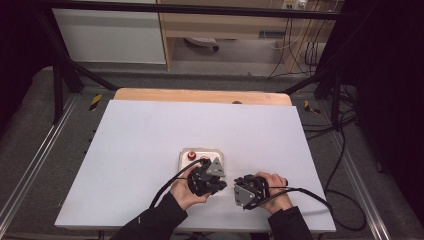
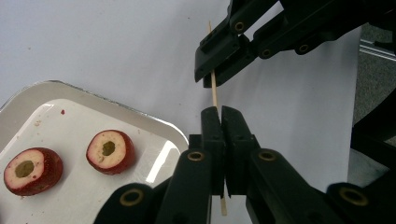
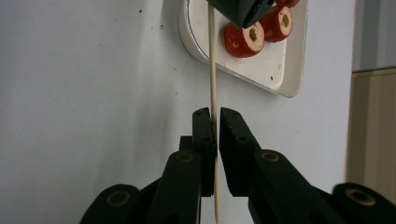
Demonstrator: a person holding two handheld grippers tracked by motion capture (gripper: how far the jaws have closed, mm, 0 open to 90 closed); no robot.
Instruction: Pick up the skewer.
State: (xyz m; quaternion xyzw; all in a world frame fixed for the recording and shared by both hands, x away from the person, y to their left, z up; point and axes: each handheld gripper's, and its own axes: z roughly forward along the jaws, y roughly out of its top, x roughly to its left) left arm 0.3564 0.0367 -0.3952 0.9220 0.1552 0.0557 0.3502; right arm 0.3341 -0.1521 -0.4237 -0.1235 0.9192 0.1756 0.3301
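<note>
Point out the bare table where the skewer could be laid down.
Free: the white table left of the tray, and the far half up to the wooden edge. Crowded: the near middle, where both grippers hold the skewer beside the tray.

The left tool (image 2: 222, 116) clamps a thin wooden stick (image 2: 214, 86). Just beyond it, the right tool (image 2: 215, 74) grips the same stick. Two red fruit slices (image 2: 110, 151) lie on a white tray (image 2: 154, 126) to its left.
</note>
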